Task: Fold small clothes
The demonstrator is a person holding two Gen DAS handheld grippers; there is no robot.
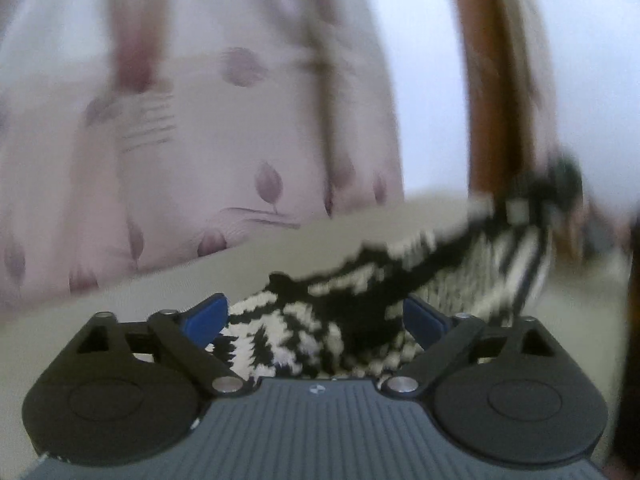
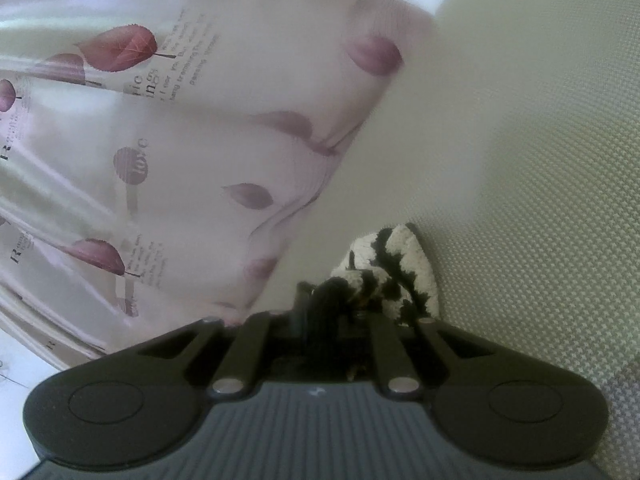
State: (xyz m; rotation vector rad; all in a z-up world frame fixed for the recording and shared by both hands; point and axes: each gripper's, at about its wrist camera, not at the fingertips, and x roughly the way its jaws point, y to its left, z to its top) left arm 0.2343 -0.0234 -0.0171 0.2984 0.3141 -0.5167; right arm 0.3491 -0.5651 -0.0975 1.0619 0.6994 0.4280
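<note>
While one black-and-white knit garment (image 1: 304, 340) lies between its wide-spread fingers, the left gripper (image 1: 316, 316) grips nothing; the right gripper (image 2: 332, 304) pinches that garment's end.

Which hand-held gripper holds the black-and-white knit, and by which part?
The right hand-held gripper pinches the knit at one end; the left is open around it.
</note>
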